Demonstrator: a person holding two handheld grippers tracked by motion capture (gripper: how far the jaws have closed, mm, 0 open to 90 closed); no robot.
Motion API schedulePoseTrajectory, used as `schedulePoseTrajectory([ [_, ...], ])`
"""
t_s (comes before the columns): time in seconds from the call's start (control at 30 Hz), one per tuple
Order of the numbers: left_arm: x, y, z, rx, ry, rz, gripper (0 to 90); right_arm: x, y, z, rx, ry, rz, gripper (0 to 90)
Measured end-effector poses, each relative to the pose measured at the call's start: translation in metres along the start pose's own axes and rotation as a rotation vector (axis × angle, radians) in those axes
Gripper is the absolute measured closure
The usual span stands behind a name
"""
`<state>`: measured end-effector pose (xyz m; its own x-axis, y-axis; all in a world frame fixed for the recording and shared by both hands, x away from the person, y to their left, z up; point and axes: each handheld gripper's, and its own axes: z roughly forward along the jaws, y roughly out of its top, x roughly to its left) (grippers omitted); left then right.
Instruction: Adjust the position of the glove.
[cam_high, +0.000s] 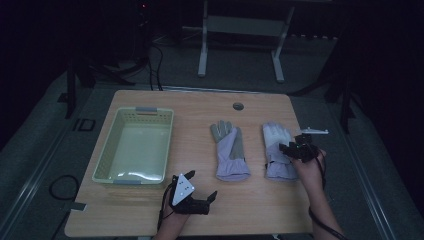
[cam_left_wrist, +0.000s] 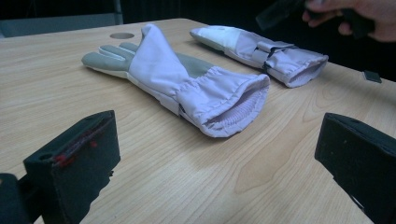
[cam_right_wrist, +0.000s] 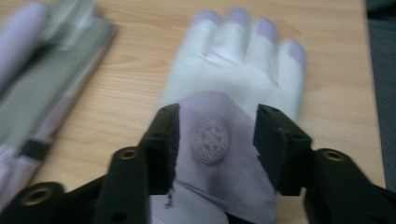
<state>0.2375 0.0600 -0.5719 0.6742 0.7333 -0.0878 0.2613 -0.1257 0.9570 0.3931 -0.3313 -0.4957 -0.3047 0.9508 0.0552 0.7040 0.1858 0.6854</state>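
Looking down from the high view, we see a wooden table (cam_high: 150, 210) with two gloves lying flat on it, fingers pointing away from the person. The right glove (cam_high: 278, 150) lies near the right edge of the table, and the left glove (cam_high: 230, 150) lies beside it toward the middle, apart from it. A pale green basket (cam_high: 107, 150) stands on the left part of the table, well apart from both gloves.

The right gripper (cam_high: 292, 148) is over the right glove, at its wrist part. In the right gripper view its jaws stand apart, one on each side of the round emblem (cam_right_wrist: 211, 139) on the back of this glove (cam_right_wrist: 243, 70). The pads do not press the cloth, so the tool is released and grasps nothing, although the glove is between the jaws.

The left gripper (cam_high: 212, 196) rests low near the front edge of the table, pointing toward the gloves. In the left gripper view its jaws are wide apart with only bare wood between them, so it is released too. The cuff (cam_left_wrist: 233, 105) of the left glove is near, not touching.
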Motion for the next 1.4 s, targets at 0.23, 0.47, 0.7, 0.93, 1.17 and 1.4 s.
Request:
schedulePoseTrajectory([
  [0.23,0.000,0.000,0.000,0.000,0.001,0.000,0.2,-0.007,0.009,0.001,0.089,0.068,-0.082,48.7],
  [0.47,0.000,0.000,0.000,0.000,0.000,0.000,0.2,-0.011,-0.004,0.018,0.123,0.035,-0.072,47.9],
  [0.7,0.000,0.000,0.000,0.001,0.000,0.003,0.2,-0.018,-0.016,0.033,0.147,0.095,-0.054,57.1],
  [0.93,0.000,0.000,0.000,0.001,0.000,0.003,0.2,-0.017,-0.020,0.033,0.126,0.117,-0.044,65.8],
  [1.17,0.000,0.000,0.000,-0.001,0.000,-0.001,0.2,-0.014,-0.021,0.029,0.106,0.111,-0.015,75.6],
  [1.4,0.000,0.000,0.000,-0.001,0.001,-0.001,0.2,-0.012,-0.011,0.012,0.094,0.102,0.006,79.0],
])
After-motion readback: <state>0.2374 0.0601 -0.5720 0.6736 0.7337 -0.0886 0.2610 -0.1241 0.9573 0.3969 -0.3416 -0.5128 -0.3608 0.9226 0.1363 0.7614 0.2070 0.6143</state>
